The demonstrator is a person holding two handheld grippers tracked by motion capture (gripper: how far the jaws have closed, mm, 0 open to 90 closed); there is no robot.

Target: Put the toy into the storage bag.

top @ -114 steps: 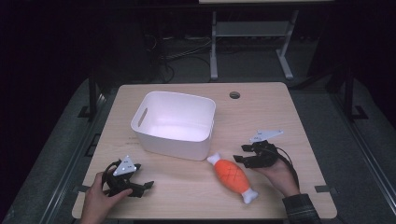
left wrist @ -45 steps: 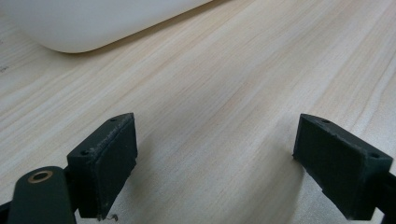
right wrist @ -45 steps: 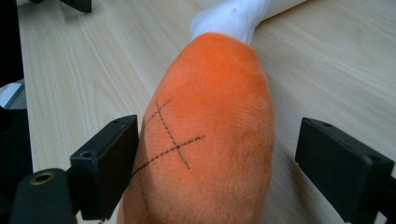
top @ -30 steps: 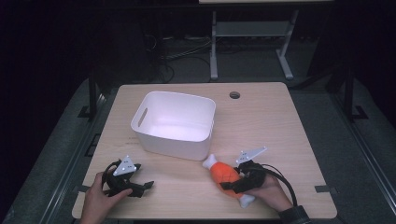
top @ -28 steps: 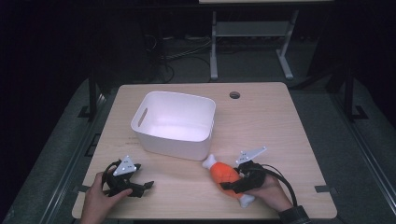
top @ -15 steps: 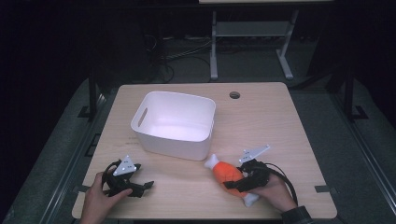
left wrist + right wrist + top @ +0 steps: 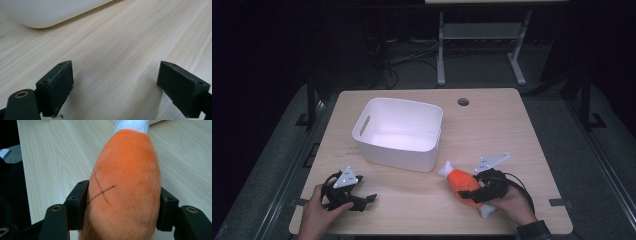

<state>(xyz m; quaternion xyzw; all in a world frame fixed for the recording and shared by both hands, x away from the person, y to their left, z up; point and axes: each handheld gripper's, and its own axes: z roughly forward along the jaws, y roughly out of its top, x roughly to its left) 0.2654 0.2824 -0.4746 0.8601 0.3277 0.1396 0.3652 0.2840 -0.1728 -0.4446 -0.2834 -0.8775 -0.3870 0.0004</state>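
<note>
An orange plush toy (image 7: 460, 182) with white ends lies at the table's front right. My right gripper (image 7: 475, 191) is shut on its orange body; in the right gripper view the toy (image 7: 125, 185) bulges between the two black jaws, a stitched cross on its side. My left gripper (image 7: 362, 200) rests at the front left with its jaws wide apart, and in the left gripper view the left gripper (image 7: 115, 90) has only bare wood between its pads. A white plastic bin (image 7: 399, 132) stands empty in the middle.
The wooden table (image 7: 492, 130) has a round cable hole (image 7: 463, 101) near its far edge. The bin's lower corner (image 7: 40, 15) lies ahead of the left gripper. Beyond the table are a metal stand (image 7: 477, 35) and loose cables on a dark floor.
My right gripper went from beside the toy to around it and closed on its body. The toy has since shifted slightly to the right and up. The left gripper has stayed put.
</note>
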